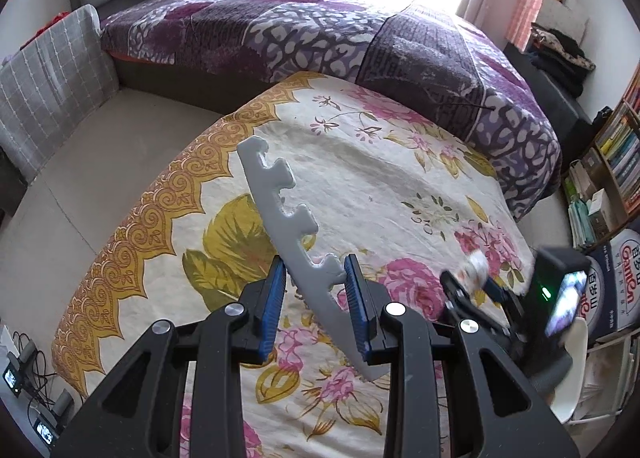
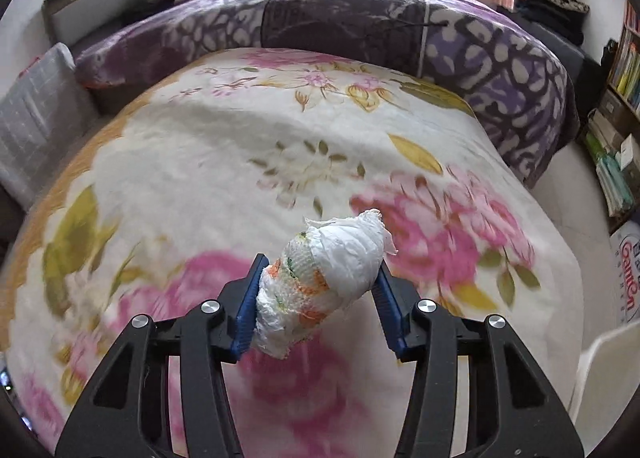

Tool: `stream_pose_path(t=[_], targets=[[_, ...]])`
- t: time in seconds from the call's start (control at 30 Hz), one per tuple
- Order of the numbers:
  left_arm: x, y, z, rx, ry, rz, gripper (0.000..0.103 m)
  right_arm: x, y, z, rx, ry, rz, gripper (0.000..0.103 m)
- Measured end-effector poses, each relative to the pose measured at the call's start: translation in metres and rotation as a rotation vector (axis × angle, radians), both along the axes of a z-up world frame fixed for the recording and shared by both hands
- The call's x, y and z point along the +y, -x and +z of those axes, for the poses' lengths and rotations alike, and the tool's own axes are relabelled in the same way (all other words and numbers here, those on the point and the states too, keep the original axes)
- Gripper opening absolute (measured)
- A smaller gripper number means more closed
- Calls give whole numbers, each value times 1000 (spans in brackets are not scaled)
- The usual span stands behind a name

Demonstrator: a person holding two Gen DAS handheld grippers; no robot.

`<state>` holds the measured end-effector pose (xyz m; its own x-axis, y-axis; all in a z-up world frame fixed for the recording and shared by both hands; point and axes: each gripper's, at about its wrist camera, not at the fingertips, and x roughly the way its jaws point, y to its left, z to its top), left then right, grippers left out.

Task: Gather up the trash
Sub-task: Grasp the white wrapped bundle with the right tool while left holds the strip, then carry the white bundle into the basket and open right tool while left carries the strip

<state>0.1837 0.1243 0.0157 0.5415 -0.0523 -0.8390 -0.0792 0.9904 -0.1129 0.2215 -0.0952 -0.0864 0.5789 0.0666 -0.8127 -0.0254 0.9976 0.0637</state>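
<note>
My left gripper [image 1: 316, 278] is shut on a grey foam edge strip [image 1: 288, 218] with notched tabs; the strip slants up and left above the floral bedspread [image 1: 380, 186]. My right gripper [image 2: 318, 282] is shut on a crumpled white tissue wad [image 2: 320, 282] with orange and green marks, held above the same bedspread [image 2: 240, 162]. The right gripper also shows at the right of the left wrist view [image 1: 476, 278], with the wad [image 1: 474, 264] between its fingers.
A purple patterned blanket [image 1: 320, 26] lies across the far bed. A grey couch cushion [image 1: 44, 86] and floor are at left. Bookshelves [image 1: 616, 146] and a white chair [image 1: 572, 370] stand at right. A cardboard box [image 2: 630, 278] sits at the right edge.
</note>
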Motion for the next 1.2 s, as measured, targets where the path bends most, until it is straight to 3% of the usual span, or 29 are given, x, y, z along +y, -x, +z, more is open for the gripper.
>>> stream_pose_path(t=[0.5, 0.93, 1.2], targets=[[-25, 14, 3, -21, -26, -58, 30, -33, 81, 55, -50, -101, -80, 49], [-55, 18, -6, -13, -70, -111, 30, -74, 114, 52, -38, -162, -173, 49], [-86, 21, -8, -24, -77, -156, 31, -98, 123, 58, -57, -132, -215, 49]])
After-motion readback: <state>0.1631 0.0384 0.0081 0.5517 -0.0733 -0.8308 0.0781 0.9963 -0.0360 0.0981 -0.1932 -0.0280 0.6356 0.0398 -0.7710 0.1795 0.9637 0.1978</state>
